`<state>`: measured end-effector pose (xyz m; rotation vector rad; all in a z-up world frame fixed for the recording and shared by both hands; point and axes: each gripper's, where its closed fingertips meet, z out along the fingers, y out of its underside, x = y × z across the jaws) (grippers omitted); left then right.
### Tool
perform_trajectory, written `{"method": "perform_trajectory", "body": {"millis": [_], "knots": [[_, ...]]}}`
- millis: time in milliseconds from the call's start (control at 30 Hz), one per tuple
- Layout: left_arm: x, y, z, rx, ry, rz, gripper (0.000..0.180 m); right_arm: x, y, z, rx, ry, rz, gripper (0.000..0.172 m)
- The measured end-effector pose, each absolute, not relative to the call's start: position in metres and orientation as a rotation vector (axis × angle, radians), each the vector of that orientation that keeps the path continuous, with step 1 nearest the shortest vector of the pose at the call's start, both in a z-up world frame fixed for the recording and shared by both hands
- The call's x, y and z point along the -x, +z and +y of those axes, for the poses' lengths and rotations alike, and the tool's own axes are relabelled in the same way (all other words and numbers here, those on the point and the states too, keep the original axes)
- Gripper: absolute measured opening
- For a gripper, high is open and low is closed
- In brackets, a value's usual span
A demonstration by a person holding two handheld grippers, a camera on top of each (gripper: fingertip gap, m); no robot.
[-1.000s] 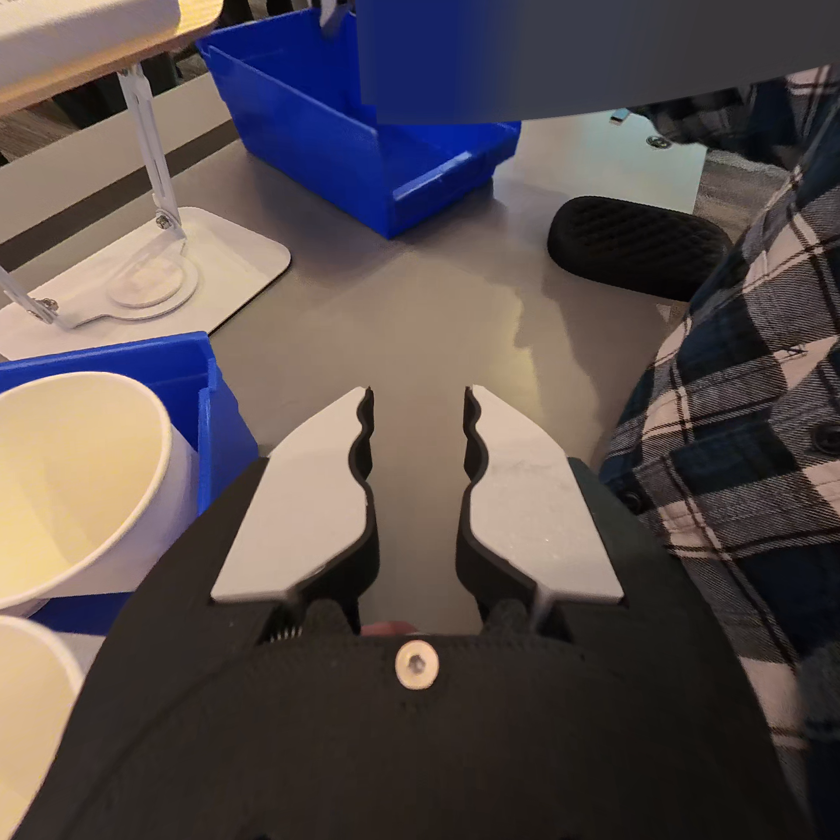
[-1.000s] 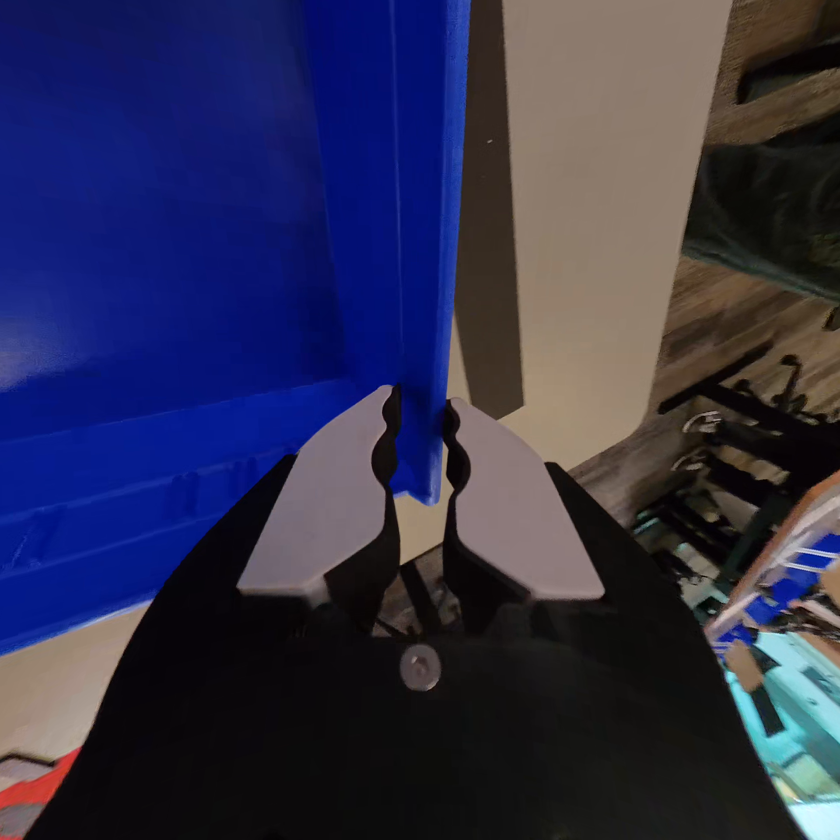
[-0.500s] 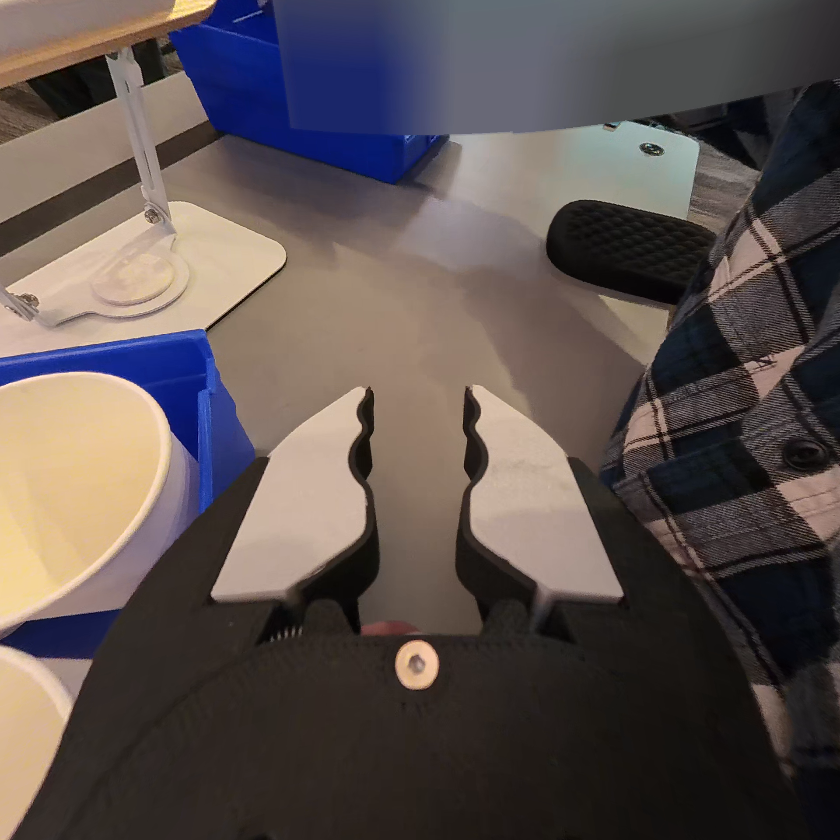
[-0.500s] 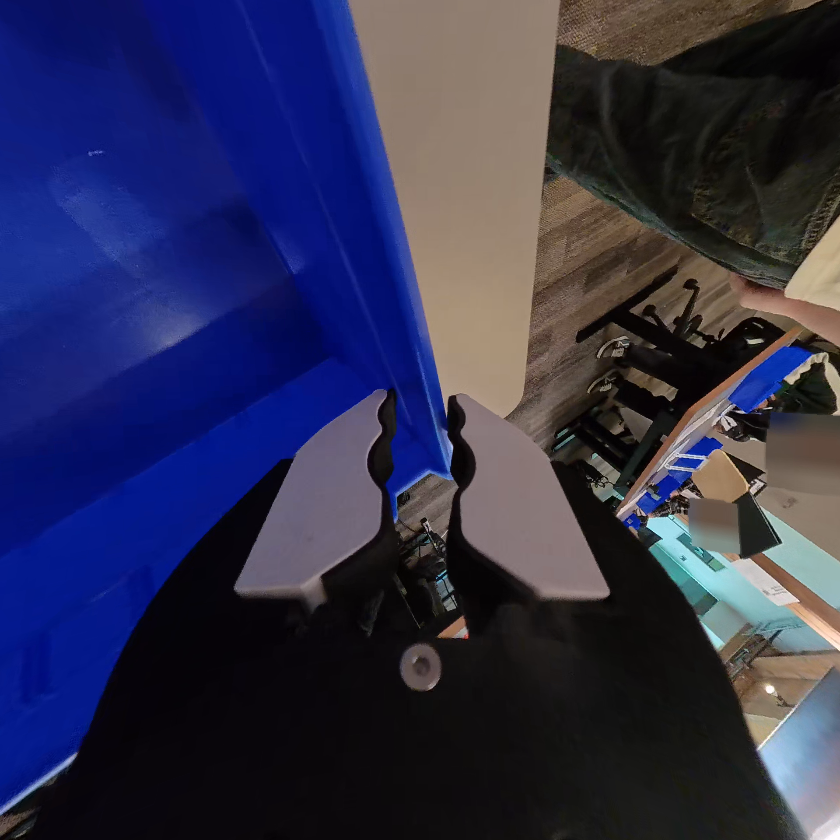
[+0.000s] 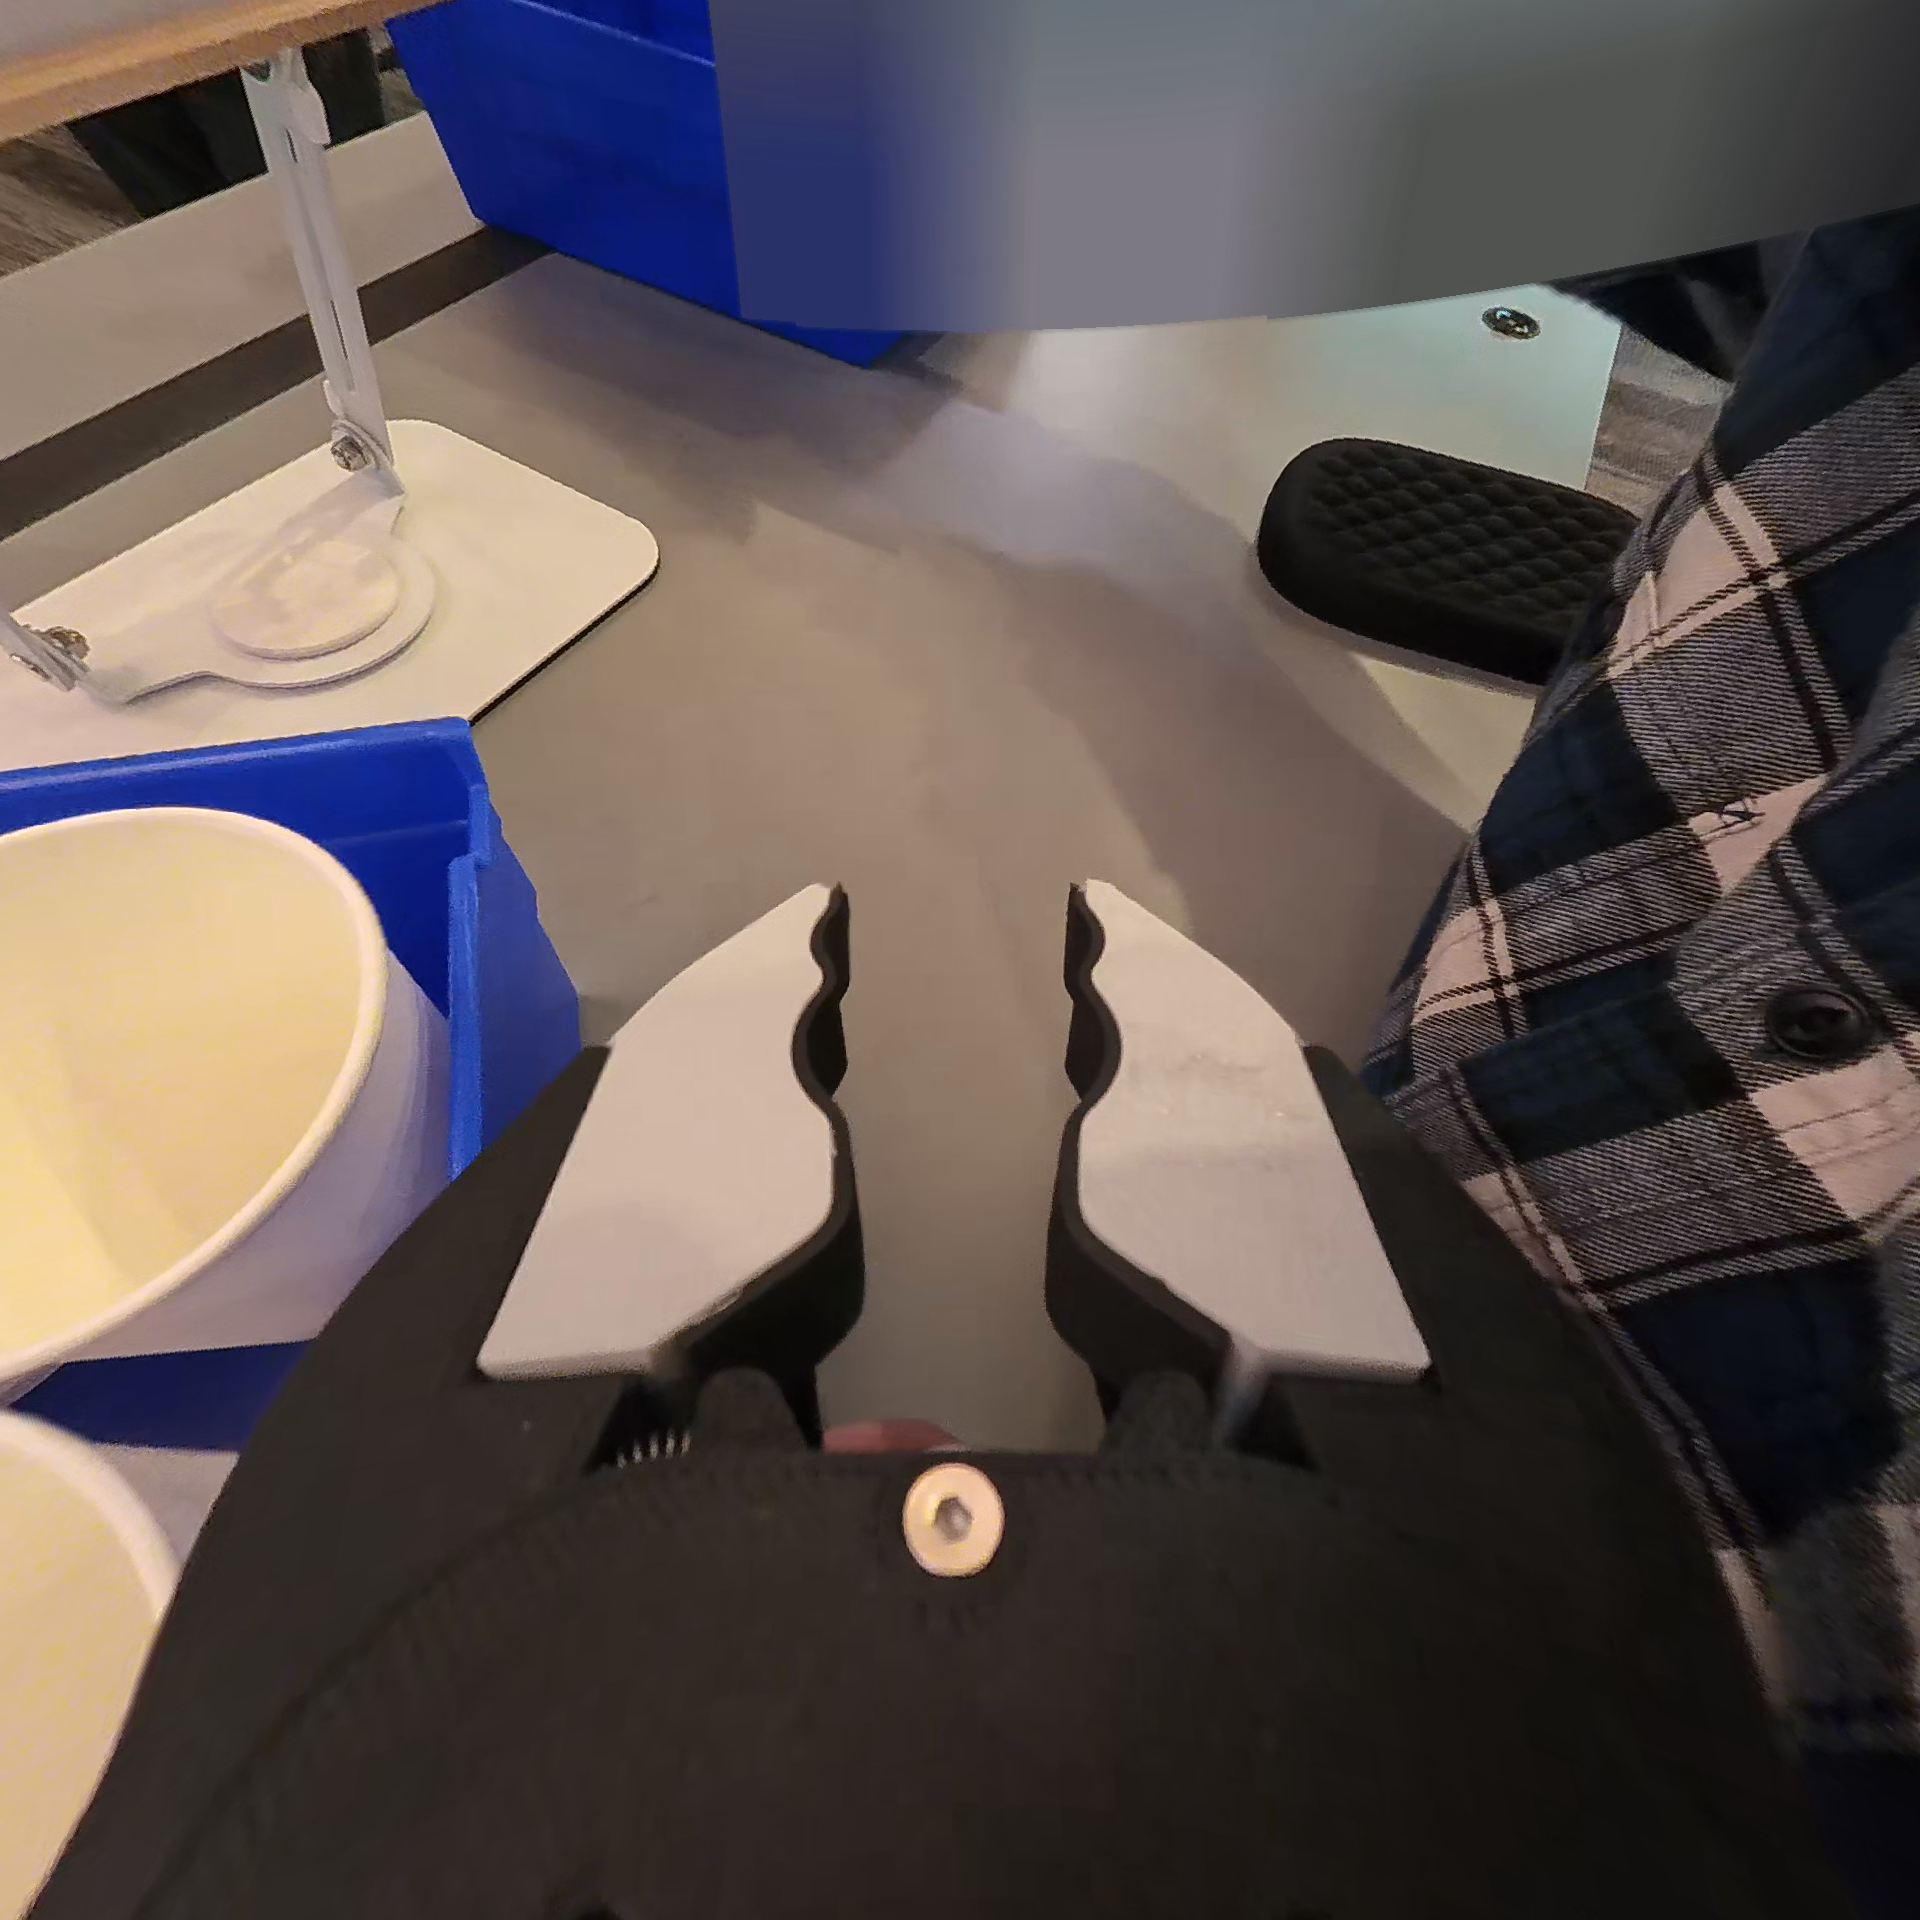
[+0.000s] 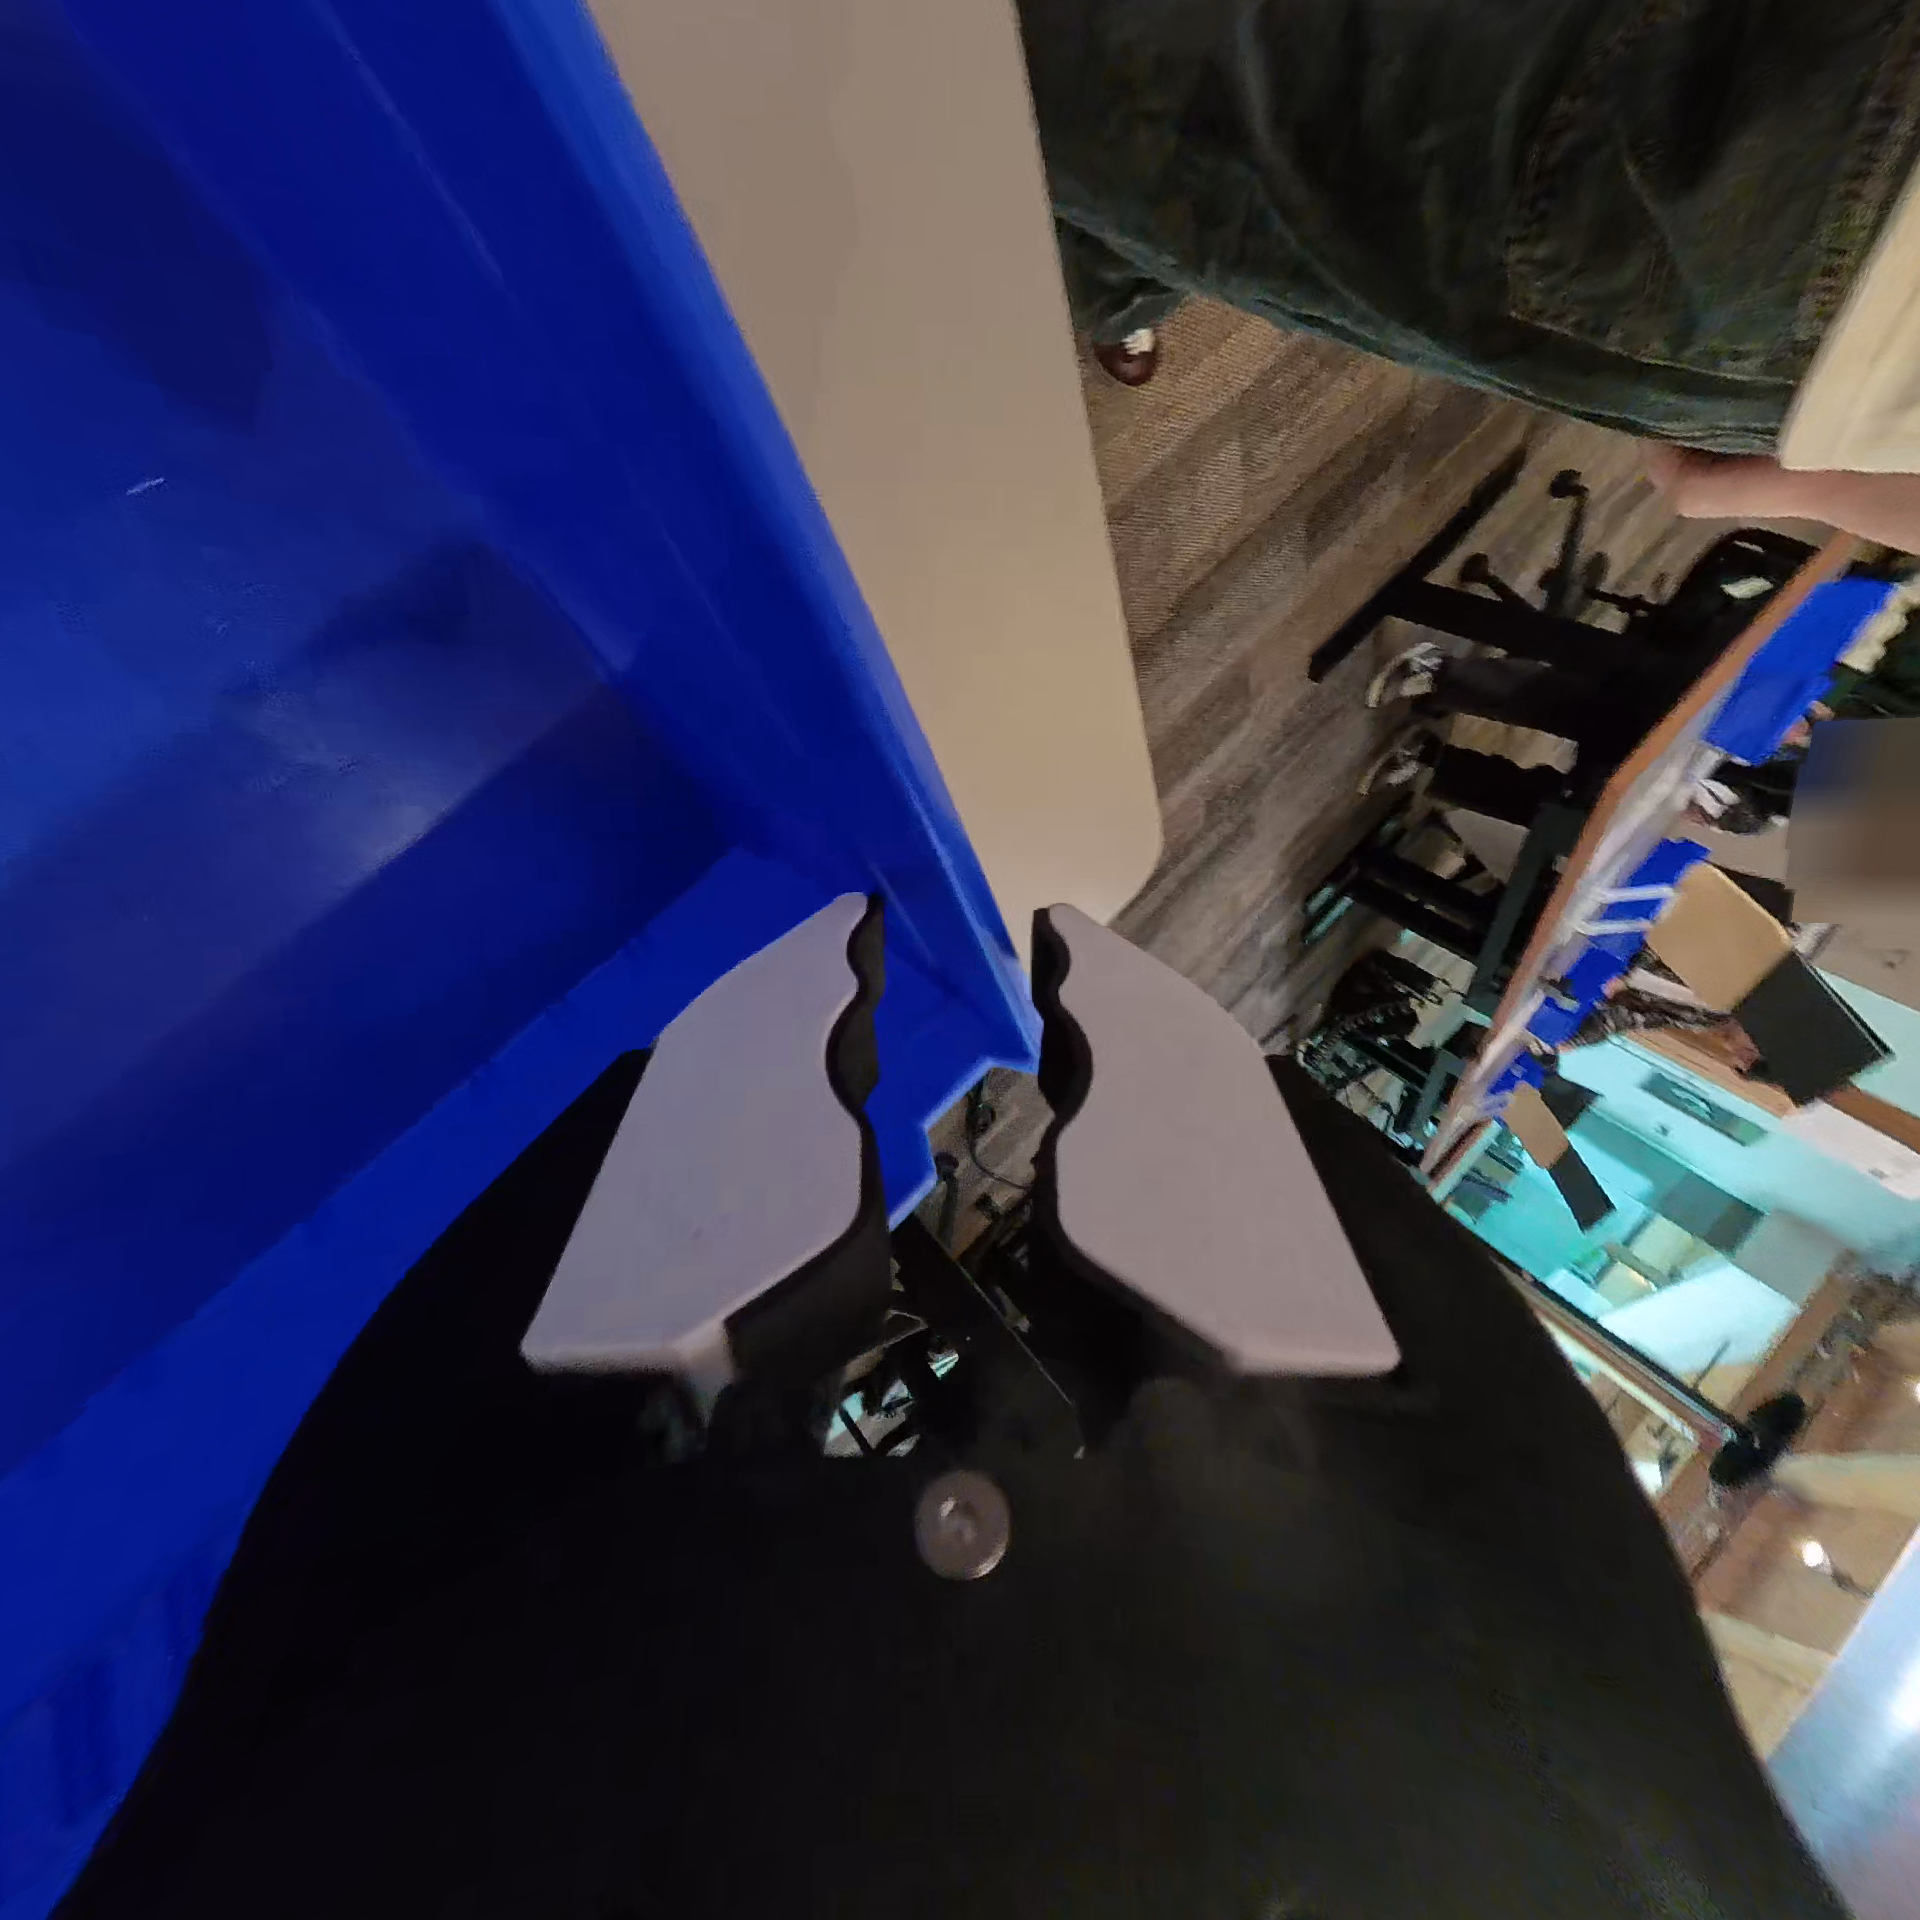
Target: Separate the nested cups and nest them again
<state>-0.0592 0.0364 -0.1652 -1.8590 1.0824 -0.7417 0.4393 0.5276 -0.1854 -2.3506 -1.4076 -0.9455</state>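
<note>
My left gripper [image 5: 954, 894] is open and empty above the grey table [image 5: 831, 675]. A white paper cup [image 5: 156, 1060] stands in a blue bin [image 5: 499, 935] to its left. A second white cup [image 5: 52, 1610] shows at the bottom left edge. My right gripper [image 6: 956, 914] is shut on the corner wall of another blue bin [image 6: 416, 520]. The wall lies slanted between the pads. This bin also shows at the top of the left wrist view [image 5: 582, 135], tilted at the far side of the table.
A white stand with a flat base [image 5: 499, 551] is at the far left. A black padded rest [image 5: 1444, 551] lies at the right. A person's plaid shirt [image 5: 1714, 935] fills the right edge. In the right wrist view, the table edge [image 6: 935, 416] and floor lie beyond. One gripper's finger ends stand about 70 cm off the other's. Measured from the fingertips, the flat base [image 5: 499, 551] is 30 cm or so from the left gripper and 45 cm from the right.
The far blue bin has moved away and tilted. Its wall has turned between my right fingers, which now stand wider apart around it. My left gripper has stayed open and empty.
</note>
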Motion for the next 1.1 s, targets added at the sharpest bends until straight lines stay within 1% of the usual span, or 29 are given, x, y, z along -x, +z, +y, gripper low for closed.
{"method": "perform_trajectory", "body": {"millis": [67,133,200,300,433,600,833,1000,1100], "knots": [[0.063,-0.162,0.036,1.857,-0.724,1.077,0.042,-0.439,-0.169,0.524,2.301,-0.989,-1.326,0.042],[0.071,-0.157,0.036,1.853,-0.692,1.065,0.043,-0.44,-0.145,0.51,2.248,-1.051,-1.255,0.046],[0.079,-0.151,0.037,1.847,-0.691,1.029,0.043,-0.425,-0.121,0.488,2.162,-1.008,-1.245,0.045],[0.085,-0.147,0.036,1.846,-0.707,0.978,0.043,-0.382,-0.096,0.43,2.056,-0.823,-1.312,0.035],[0.084,-0.149,0.034,1.846,-0.664,0.982,0.045,-0.309,-0.088,0.338,1.933,-0.516,-1.44,0.032],[0.093,-0.135,0.03,1.806,-0.545,0.98,0.051,-0.219,-0.1,0.253,1.778,-0.228,-1.523,0.03],[0.18,-0.097,0.027,1.828,-0.181,0.836,0.053,-0.122,-0.143,0.171,1.655,0.037,-1.781,0.033],[0.288,-0.058,0.053,1.863,0.251,0.804,0.049,-0.055,-0.157,0.119,1.555,0.336,-1.893,0.032],[0.333,-0.051,0.087,1.901,0.28,0.802,0.046,-0.019,-0.167,0.088,1.483,0.49,-1.992,0.031]]}}
